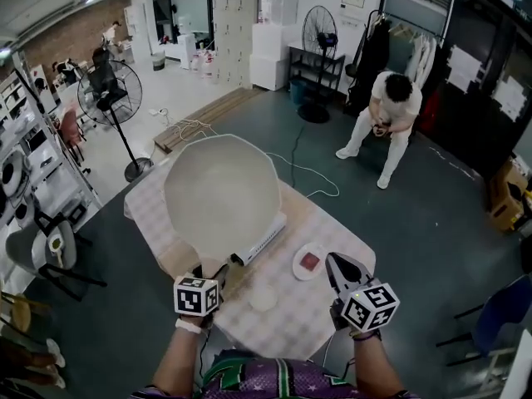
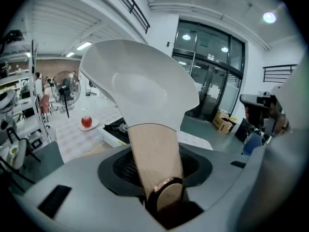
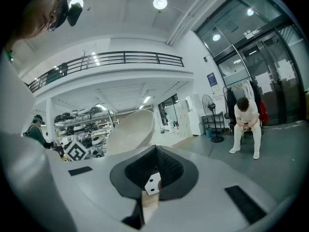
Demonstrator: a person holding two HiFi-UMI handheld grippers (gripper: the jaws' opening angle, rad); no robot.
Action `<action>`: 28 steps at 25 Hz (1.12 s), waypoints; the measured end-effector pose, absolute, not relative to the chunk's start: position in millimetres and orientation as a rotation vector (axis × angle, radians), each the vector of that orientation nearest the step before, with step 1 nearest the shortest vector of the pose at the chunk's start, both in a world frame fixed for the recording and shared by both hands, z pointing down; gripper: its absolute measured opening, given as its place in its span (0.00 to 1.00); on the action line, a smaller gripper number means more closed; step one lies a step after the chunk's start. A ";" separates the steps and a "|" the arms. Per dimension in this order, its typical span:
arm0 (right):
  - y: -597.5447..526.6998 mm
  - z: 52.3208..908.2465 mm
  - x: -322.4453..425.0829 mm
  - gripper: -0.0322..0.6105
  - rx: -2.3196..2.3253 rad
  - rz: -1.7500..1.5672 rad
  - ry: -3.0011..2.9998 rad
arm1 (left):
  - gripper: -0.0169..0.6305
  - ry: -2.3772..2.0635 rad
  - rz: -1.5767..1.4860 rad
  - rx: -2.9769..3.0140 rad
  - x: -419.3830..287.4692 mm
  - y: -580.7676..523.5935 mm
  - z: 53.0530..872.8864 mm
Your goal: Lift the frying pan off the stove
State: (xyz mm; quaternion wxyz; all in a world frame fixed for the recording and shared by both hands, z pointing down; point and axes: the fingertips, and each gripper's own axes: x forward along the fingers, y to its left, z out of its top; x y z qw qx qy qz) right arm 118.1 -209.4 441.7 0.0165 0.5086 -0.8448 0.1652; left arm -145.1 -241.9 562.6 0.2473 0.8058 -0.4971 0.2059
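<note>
Your left tongs (image 2: pixel 161 190) are clamped on the wooden handle (image 2: pixel 153 151) of the frying pan (image 1: pixel 220 194), right at its ringed tail end. Your right tongs (image 1: pixel 334 264) sit pinched together on nothing, low and off to the side. The pan is already clear of the stove (image 1: pixel 264 241): its cream bowl rears up steeply ahead of the left tongs, and the stove lies below and just beyond them on the checked table (image 1: pixel 307 318). Your main risk looks to be leverage. A wide bowl hangs far out from a grip at the handle's end, and smooth wood between two pads can twist or creep, so the pan could roll sideways or sag. If it drops, it likely lands on the stove beneath it. Swing it to your right and the rim may clip the plate (image 1: pixel 298 273) with the red fruit (image 2: pixel 86 121), which stands just ahead of the right tongs. Ease the squeeze and the handle could slide out, and your right tongs are poorly placed to catch it.
</note>
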 end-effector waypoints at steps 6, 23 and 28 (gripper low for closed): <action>-184.0 423.6 150.9 0.06 1.667 0.456 -2.622 | 0.35 -1.436 0.412 2.349 -151.6 -194.2 489.2; -159.8 335.6 190.2 0.06 1.767 0.144 -2.686 | 0.35 -1.673 0.092 2.487 -170.7 -139.7 353.6; -153.4 323.5 190.1 0.06 1.760 0.085 -2.714 | 0.35 -1.703 0.034 2.499 -165.3 -138.5 340.8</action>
